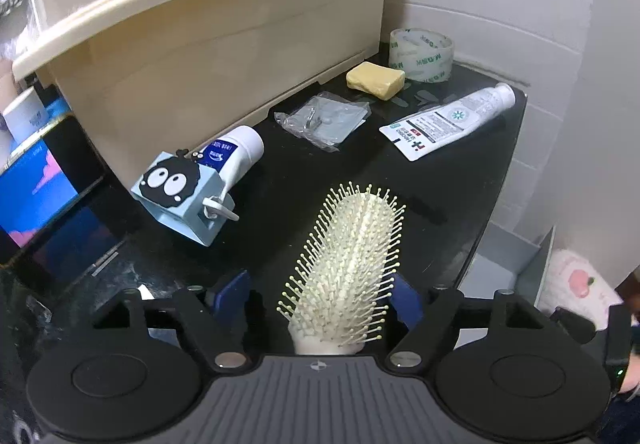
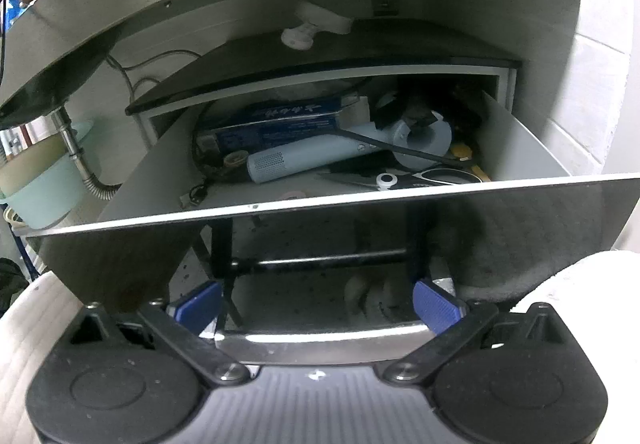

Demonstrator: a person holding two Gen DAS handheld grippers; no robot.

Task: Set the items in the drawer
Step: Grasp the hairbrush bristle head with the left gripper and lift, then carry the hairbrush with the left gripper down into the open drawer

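Left gripper point(image 1: 320, 302): blue fingers point(image 1: 230, 294) on either side of a cream hairbrush point(image 1: 348, 264), bristles up, head pointing away over the black tabletop point(image 1: 460, 179). The pads sit close against the brush; it appears clamped at its base.

Beyond the brush, on the tabletop: a light-blue box with a black cartoon face point(image 1: 180, 189), a white bottle point(image 1: 236, 151) lying just behind it, a clear plastic packet point(image 1: 324, 119), a yellow block point(image 1: 375, 79), a roll of clear tape point(image 1: 421, 53), a white tube point(image 1: 452, 119). A cream storage box point(image 1: 208, 43) stands along the far left.

Right gripper point(image 2: 320, 308): fingers point(image 2: 436, 306) spread wide, holding nothing, in front of the open drawer point(image 2: 520, 147). They sit low against its dark front panel point(image 2: 520, 219).

Inside the drawer: a pale-blue device point(image 2: 320, 155), a dark blue box point(image 2: 276, 123), scissors point(image 2: 420, 175).
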